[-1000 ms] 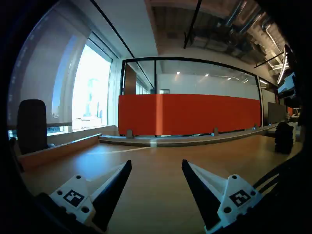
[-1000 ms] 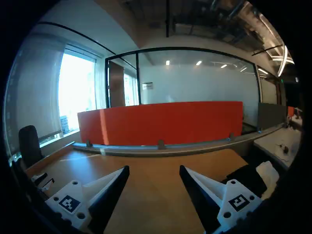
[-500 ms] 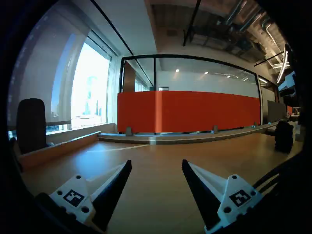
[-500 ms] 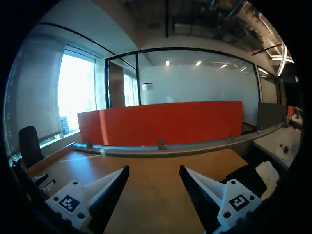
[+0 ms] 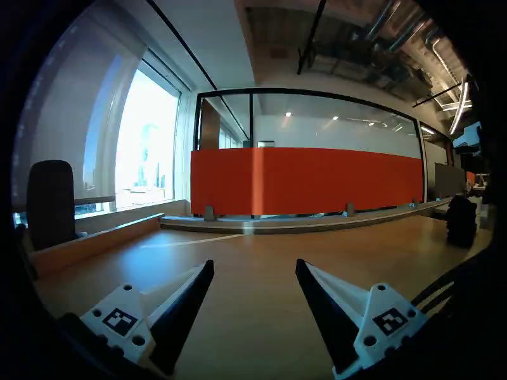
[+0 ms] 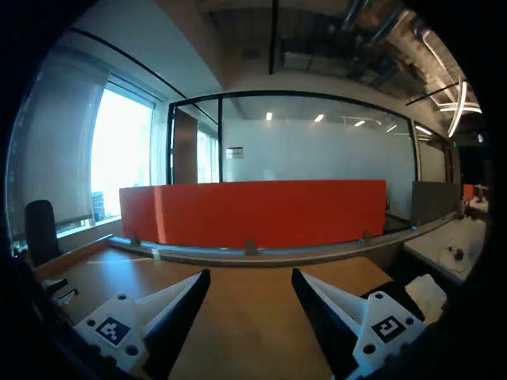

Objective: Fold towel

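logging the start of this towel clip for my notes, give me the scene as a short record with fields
surface: wooden desk
left gripper: open, above the desk, holding nothing
right gripper: open, above the desk, holding nothing
cloth: white cloth beside dark cloth, low at the right of the right gripper view; may be the towel, untouched
backdrop: orange partition, black chair by the window
fold: not yet started
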### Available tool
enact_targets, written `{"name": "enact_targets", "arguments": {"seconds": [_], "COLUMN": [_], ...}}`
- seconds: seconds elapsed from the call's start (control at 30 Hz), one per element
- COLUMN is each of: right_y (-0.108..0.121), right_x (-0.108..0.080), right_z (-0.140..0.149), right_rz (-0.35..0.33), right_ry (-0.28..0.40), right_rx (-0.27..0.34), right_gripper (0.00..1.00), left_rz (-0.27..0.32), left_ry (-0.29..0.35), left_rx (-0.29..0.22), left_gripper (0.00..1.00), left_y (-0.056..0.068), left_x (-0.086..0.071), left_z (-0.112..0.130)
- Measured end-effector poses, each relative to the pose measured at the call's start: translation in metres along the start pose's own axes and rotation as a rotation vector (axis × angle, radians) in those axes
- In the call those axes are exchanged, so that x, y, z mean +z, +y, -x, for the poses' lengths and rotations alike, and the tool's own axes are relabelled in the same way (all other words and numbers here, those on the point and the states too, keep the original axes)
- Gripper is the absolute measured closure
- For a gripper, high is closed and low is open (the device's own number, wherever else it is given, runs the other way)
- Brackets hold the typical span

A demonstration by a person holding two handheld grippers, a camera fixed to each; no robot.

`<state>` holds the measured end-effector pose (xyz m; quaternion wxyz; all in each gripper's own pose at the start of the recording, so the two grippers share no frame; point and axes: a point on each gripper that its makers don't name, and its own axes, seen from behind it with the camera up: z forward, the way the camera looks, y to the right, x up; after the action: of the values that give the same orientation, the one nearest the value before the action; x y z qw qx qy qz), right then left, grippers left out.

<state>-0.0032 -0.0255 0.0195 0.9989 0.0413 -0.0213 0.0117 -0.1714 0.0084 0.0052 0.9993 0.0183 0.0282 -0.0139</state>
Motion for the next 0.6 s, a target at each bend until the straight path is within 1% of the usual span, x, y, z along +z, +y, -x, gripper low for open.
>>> {"name": "enact_targets", "arguments": {"seconds": [0.1, 0.2, 0.4, 0.6], "right_y": [0.006, 0.01, 0.014, 0.02], "right_x": [0.0, 0.0, -0.003, -0.004], "right_z": [0.004, 0.015, 0.044, 0.076], "right_rz": [0.008, 0.016, 0.033, 0.048], "right_ry": [0.015, 0.02, 0.047, 0.056], "right_rx": [-0.019, -0.04, -0.074, -0.065], "right_gripper": [0.01, 0.01, 0.01, 0.0], "left_rz": [0.0, 0.0, 0.0, 0.0], "left_ry": [0.0, 0.0, 0.001, 0.001], "left_rx": [0.0, 0.0, 0.0, 0.0], "left_gripper": [0.04, 0.04, 0.04, 0.04], "left_y": [0.0, 0.0, -0.001, 0.0], "left_x": [0.001, 0.001, 0.001, 0.001], "left_z": [0.001, 0.002, 0.002, 0.003]}}
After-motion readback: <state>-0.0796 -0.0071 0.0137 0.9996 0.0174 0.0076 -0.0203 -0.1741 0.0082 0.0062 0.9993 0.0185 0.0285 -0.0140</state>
